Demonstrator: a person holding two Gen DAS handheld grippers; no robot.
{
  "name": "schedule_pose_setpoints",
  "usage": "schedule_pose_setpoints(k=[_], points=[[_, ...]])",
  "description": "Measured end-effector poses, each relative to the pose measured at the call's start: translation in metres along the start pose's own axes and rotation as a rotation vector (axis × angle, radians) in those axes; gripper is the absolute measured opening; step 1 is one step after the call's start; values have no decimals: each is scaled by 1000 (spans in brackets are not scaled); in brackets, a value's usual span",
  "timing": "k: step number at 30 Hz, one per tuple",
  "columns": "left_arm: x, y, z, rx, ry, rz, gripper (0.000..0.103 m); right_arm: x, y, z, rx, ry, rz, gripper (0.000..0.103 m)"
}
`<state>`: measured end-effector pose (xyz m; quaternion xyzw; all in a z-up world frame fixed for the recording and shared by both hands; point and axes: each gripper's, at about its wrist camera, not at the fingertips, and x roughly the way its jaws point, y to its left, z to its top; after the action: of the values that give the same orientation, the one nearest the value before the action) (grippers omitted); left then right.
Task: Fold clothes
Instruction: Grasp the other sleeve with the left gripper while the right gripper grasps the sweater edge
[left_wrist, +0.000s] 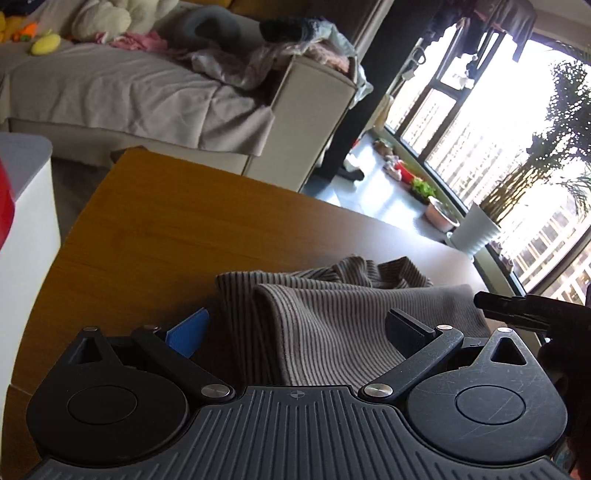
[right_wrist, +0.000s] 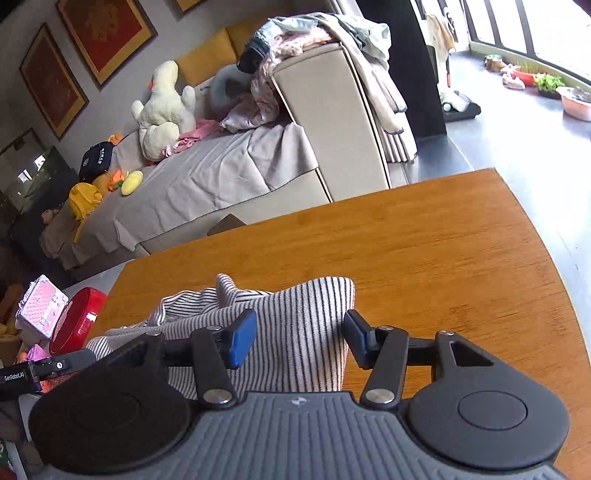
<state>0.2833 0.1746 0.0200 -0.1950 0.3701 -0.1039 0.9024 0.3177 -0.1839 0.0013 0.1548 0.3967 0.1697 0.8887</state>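
Striped garment (left_wrist: 332, 314) bunched low in frame on wooden worktop (left_wrist: 166, 240), partly doubled over. Left gripper (left_wrist: 295, 328) and right gripper (right_wrist: 299, 338) poised over it with jaws spread, pinching nothing, seemingly ready to take an edge.

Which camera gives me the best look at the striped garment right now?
The right wrist view. There the striped garment is well lit, its stripes and folded edge clear against the wooden table, between the open right gripper. The left wrist view shows it dim and backlit by the window, partly behind the open left gripper.
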Motion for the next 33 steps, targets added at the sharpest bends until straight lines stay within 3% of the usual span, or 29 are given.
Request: schedule_pose_setpoints(k=[4,6,8,10,12,14,20,23,27,33], points=[[19,-3,7,12,31,-42,100,18,-4,2,-9,20,60,56],[27,-9,10,56,31,-52,94,26,-2,7,-29,22,80,57],[35,-16,12,109,19,-34,69,35,2,12,-66,12,75,57],[43,-16,16,117,3,-29,60,43,6,18,-100,3,63,55],[43,-16,21,118,-15,-32,46,49,8,27,-119,-6,45,33],[30,-22,24,140,-43,-41,36,48,11,37,-126,-35,42,21],[-11,-40,33,207,-124,-71,33,-36,49,30,-345,-213,143,18],[-53,-55,9,309,-177,-81,33,-81,59,2,-431,-240,148,18],[-93,-63,-39,397,-165,-75,35,-119,64,-47,-509,-211,115,18],[-117,-54,-98,397,-60,-57,49,-146,58,-115,-545,-117,56,21]])
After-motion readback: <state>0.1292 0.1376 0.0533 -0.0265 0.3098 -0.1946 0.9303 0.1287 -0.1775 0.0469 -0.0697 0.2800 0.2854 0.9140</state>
